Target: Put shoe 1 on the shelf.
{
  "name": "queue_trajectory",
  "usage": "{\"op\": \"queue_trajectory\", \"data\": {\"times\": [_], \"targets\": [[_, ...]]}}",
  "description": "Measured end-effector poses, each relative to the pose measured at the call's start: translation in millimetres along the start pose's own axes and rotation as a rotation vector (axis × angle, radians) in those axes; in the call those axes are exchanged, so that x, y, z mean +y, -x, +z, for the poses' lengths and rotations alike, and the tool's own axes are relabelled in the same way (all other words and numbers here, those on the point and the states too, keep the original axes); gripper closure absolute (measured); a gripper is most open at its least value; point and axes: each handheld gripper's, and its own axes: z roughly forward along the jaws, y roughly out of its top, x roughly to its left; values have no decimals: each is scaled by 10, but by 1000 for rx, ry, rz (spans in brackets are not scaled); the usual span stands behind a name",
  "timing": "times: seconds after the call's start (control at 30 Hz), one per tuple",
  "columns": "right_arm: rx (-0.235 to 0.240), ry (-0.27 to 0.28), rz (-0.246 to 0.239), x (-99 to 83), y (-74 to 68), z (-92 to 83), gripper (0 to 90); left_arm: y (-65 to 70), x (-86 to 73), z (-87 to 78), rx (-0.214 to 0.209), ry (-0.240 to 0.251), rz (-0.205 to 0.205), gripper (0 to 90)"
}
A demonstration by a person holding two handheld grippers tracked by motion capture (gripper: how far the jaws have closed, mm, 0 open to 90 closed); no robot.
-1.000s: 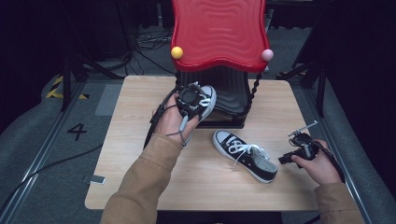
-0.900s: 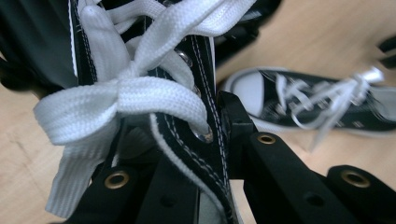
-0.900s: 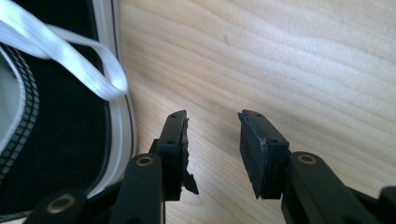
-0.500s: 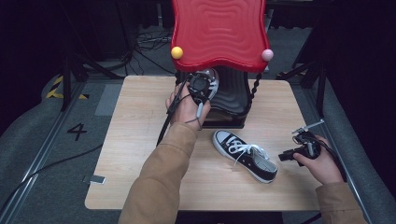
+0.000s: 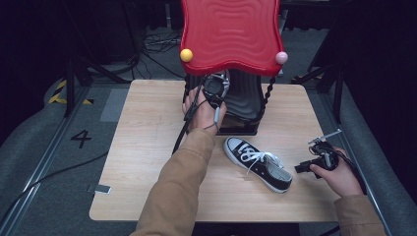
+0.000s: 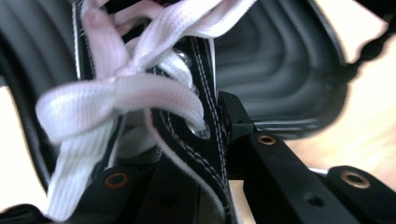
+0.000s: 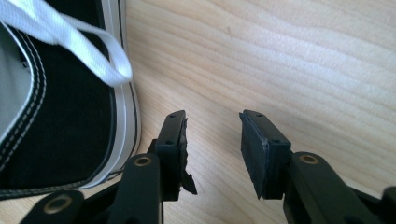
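Gripping a black canvas sneaker [image 6: 187, 140] by its eyelet edge, my left tool [image 5: 215, 91] sits just under the front lip of the red wavy-topped stand [image 5: 231, 34]. In the left gripper view the jaws are clamped on the stitched canvas: white double stitching runs along the edge, a metal eyelet glints beside the jaw, and flat woven white laces [image 6: 116, 88] loop in a loose bow across the shoe. Behind the shoe lies the stand's black ribbed lower shelf [image 6: 280, 70], moulded in soft ripples like the glossy red top above it. A yellow ball [image 5: 186, 55] and a pink ball [image 5: 281, 57] sit at the red top's front corners, and a twisted black post [image 5: 268, 93] rises at the stand's right side.

The second sneaker [image 5: 258, 163] lies on the pale wood-grain worktop [image 5: 147, 162], in front of the stand and a little to its right, sole down, white rubber toe cap turned toward the stand. Its upper is black canvas over a white rubber sidewall, with white laces spilling loosely.

My right tool [image 7: 212, 140] rests low over the worktop just right of that sneaker's heel. Its jaws stand apart, holding nothing, with bare wood between the dark rubbery pads. One pad [image 7: 183, 154] has a ragged, chipped edge.
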Motion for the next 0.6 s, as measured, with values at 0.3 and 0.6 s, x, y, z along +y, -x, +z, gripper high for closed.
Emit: {"op": "queue_trajectory", "data": {"times": [0.3,0.6], "targets": [[13,-13,11,-81,20,22,591,15,103,180,-17,-53,-8,851],[9,-1,7,-93,28,5,567,98,140,233,-106,-116,34,602]]}}
